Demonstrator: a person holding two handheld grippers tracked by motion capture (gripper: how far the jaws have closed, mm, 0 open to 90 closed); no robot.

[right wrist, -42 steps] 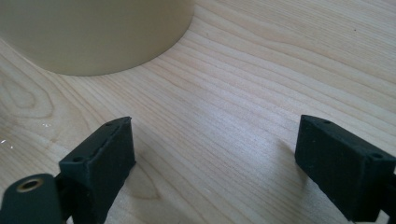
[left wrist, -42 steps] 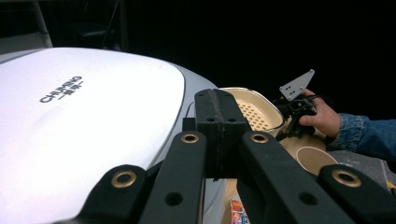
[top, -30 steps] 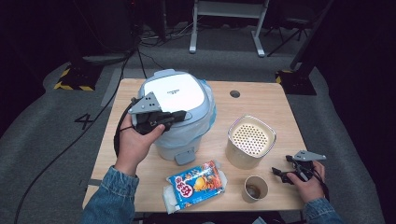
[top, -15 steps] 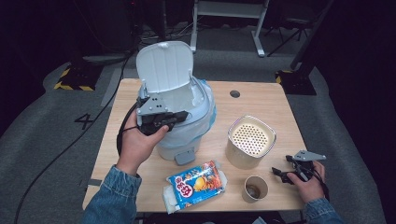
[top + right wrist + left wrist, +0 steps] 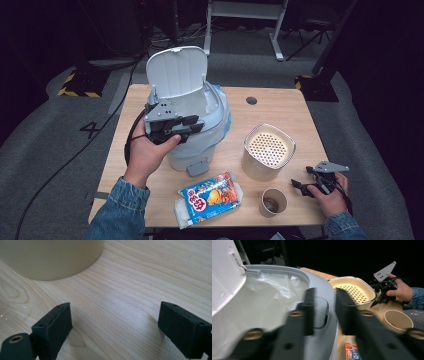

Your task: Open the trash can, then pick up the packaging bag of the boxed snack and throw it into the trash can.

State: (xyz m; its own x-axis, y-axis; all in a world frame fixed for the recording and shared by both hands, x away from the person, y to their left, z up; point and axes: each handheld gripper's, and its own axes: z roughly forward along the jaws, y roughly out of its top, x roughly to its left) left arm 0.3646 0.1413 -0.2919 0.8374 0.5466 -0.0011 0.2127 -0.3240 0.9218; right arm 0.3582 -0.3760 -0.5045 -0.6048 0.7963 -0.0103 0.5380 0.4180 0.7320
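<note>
My left fingers (image 5: 324,312) have just been opening, nothing between them, over the bin (image 5: 210,145) rim; its lid (image 5: 176,72) stands up. My right fingers (image 5: 115,332) rest parted and empty at the counter's (image 5: 280,107) right near corner; the snack bag (image 5: 210,197) isn't binned yet, I'd say.

I read this as a recording lab or studio, not a home. A small wooden table (image 5: 280,107) stands alone on grey carpet (image 5: 60,165) in a darkened room. Black-and-yellow hazard tape (image 5: 75,92) marks a stand base at the far left, and a taped numeral 4 (image 5: 91,129) lies on the floor. Cables (image 5: 120,75) trail across the carpet, and a white metal frame (image 5: 242,20) stands behind the table.
</note>
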